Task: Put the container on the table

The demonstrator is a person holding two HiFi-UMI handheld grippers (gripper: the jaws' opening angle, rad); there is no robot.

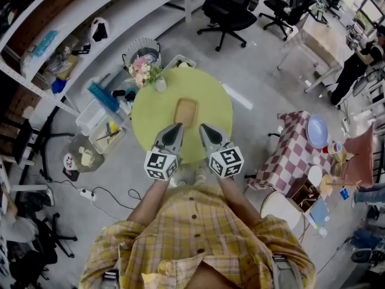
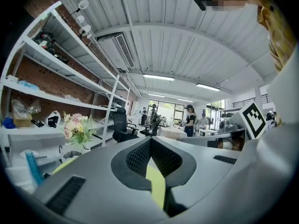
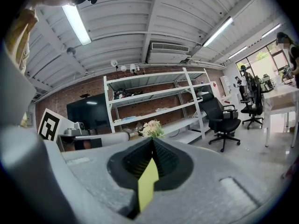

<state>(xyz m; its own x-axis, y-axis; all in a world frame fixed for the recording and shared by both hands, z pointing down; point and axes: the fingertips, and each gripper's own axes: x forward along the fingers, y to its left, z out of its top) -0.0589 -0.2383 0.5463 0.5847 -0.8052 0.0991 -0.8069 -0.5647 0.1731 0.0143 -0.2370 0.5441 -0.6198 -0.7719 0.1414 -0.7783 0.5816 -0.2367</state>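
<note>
The tan rectangular container (image 1: pixel 186 111) lies flat near the middle of the round lime-green table (image 1: pixel 219 104), with nothing holding it. Both tools hang over the table's near edge, side by side and just short of the container. The left gripper (image 1: pixel 176 128) has its jaws pressed together at the tips with nothing between them; only a sliver of green tabletop shows through the slit behind. The right gripper (image 1: pixel 204 128) is the same, jaws together and empty.

A small vase (image 1: pixel 160 84) with pink and cream flowers (image 1: pixel 142 70) stands on the table's far left rim, well apart from the container. Nothing lies between the grippers and the container.

On the floor beyond the flowers is a wire basket (image 1: pixel 144 47), and to the table's left are clear plastic bins (image 1: pixel 96 116) of odds and ends below the white shelving (image 1: pixel 72 17). A black office chair (image 1: pixel 228 8) stands farther off. To the right a red-checked table (image 1: pixel 295 152) carries a blue plate (image 1: pixel 317 131).
</note>
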